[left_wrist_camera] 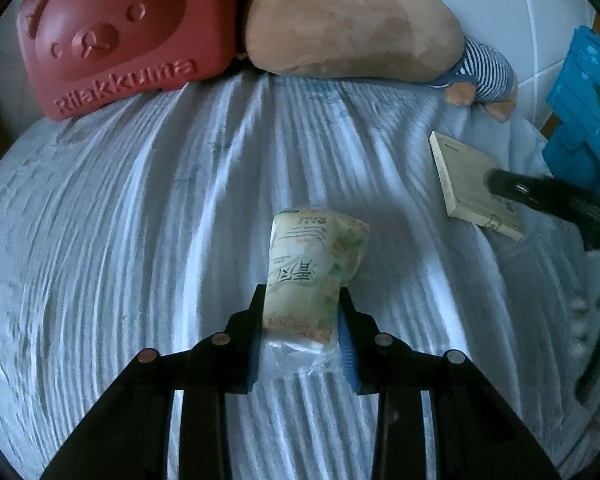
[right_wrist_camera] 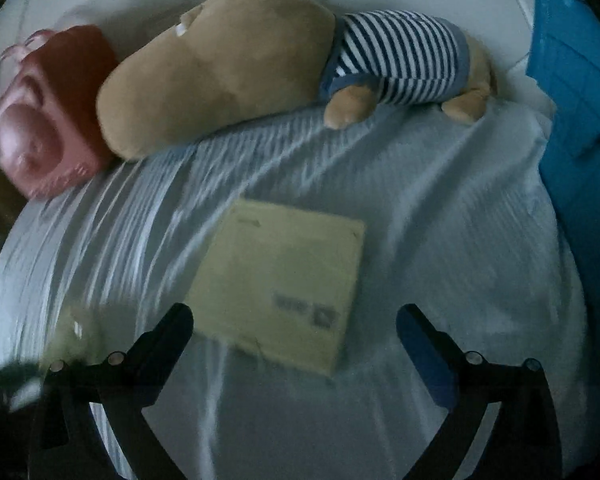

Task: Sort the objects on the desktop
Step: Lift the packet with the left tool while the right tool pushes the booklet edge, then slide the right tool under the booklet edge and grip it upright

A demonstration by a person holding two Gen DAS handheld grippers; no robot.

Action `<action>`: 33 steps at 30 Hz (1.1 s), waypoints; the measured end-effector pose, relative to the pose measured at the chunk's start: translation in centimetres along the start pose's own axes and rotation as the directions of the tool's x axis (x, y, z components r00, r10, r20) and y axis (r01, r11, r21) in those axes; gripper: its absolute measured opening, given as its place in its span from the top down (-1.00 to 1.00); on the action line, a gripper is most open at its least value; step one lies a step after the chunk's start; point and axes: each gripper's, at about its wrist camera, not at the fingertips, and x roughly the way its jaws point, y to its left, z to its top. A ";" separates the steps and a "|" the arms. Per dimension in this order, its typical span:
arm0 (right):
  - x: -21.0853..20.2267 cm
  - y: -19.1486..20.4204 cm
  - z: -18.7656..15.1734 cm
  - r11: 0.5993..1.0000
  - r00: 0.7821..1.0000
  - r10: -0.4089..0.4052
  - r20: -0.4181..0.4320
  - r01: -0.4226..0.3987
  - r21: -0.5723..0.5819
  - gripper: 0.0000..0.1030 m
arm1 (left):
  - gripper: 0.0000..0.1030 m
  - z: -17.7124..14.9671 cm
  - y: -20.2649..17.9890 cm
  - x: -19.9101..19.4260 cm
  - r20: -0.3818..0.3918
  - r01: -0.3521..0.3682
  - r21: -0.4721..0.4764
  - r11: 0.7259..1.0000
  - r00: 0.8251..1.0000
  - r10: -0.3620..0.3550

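Note:
A soft packet (left_wrist_camera: 316, 248) printed in pale green and orange, with clear plastic at its near end, lies lengthwise on the ribbed light cloth. My left gripper (left_wrist_camera: 301, 294) is shut on its lower half, blue pads pressing both sides. A flat beige box (right_wrist_camera: 284, 272) with a dark label lies on the cloth to the right, also the beige box (left_wrist_camera: 464, 184) in the left wrist view. My right gripper (right_wrist_camera: 295, 314) stands wide open over the box's near edge, nothing between its pads. One of its dark fingers (left_wrist_camera: 512, 188) shows over the box.
At the back, a red bear-face case (left_wrist_camera: 116, 36) stands left of a brown plush animal (left_wrist_camera: 348, 28) in a striped shirt. A blue crate (right_wrist_camera: 576, 100) rises along the right edge. The cloth (left_wrist_camera: 140, 220) covers the rounded surface.

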 end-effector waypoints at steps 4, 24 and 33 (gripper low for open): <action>3.3 0.1 1.1 0.999 0.998 -0.030 -0.049 0.032 0.041 -1.00 | 0.39 0.1 0.5 0.2 0.006 0.020 -0.008 1.000 1.000 -0.020; 4.2 6.0 0.7 0.970 0.993 0.104 -0.059 -0.115 -0.215 -0.99 | 0.47 1.2 0.9 1.1 0.044 0.041 -0.016 0.999 0.998 -0.040; 1.0 2.0 -1.1 0.934 0.943 0.297 -0.149 -0.320 -0.159 0.07 | 0.56 1.9 0.2 -0.2 0.080 0.075 0.012 0.997 0.994 -0.076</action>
